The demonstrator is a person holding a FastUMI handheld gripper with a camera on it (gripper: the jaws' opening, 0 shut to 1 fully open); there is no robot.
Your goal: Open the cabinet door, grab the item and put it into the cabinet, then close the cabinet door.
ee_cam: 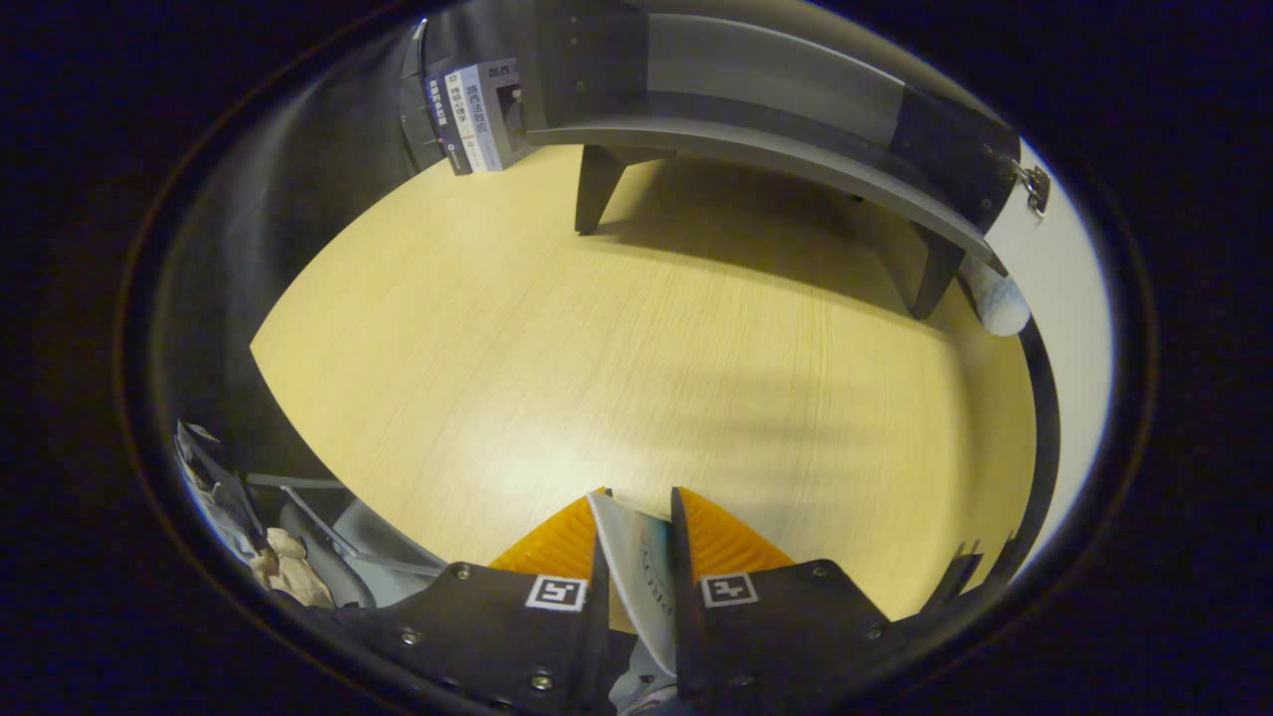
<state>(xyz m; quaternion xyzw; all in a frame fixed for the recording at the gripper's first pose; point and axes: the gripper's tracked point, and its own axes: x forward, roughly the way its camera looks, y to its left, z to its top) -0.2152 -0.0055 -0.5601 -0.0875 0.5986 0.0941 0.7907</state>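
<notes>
Wooden table (636,328); hand-held gripper (636,512) gripping booklet (646,567).

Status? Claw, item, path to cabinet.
Claw shut on thin booklet. Held above the wooden tabletop. Cabinet beyond, on legs. Nothing lies between.

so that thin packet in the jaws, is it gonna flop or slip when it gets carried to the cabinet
The packet looks like a thin, flat sachet, so it is probably light and somewhat floppy. It curves slightly between the gripper jaws, which hints at bending rather than stiffness. Its surface looks glossy, so it could slide, though the jaws appear shut on both faces.
</notes>
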